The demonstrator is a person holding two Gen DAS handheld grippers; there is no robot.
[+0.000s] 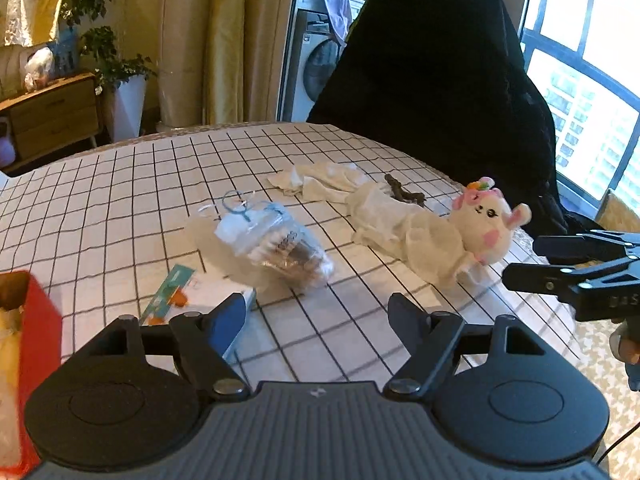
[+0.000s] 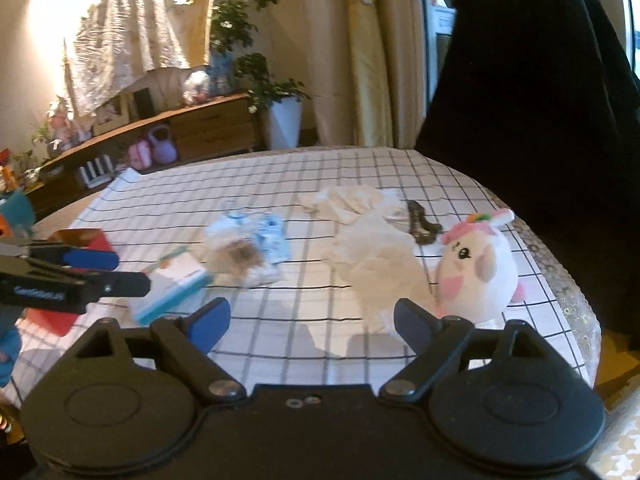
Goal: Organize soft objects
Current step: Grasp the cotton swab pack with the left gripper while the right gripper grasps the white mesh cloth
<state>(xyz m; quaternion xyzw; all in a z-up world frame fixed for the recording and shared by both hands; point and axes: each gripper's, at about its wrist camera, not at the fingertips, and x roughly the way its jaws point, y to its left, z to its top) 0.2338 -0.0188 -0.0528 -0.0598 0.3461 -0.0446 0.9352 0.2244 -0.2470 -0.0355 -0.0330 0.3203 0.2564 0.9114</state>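
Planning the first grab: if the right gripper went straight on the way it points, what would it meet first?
Probably the crumpled white cloth, just ahead between the open right gripper fingers; the plush toy lies slightly right of that line. Depth is uncertain.

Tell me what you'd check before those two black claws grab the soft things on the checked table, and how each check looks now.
1. Left gripper open, nothing between its fingers: ok.
2. Right gripper open, holding nothing: ok.
3. Plush toy in plain sight beside the white cloth: ok.
4. Toy clear of the table's edge: not ok, it sits close.
5. Where soft things belong: cannot tell.
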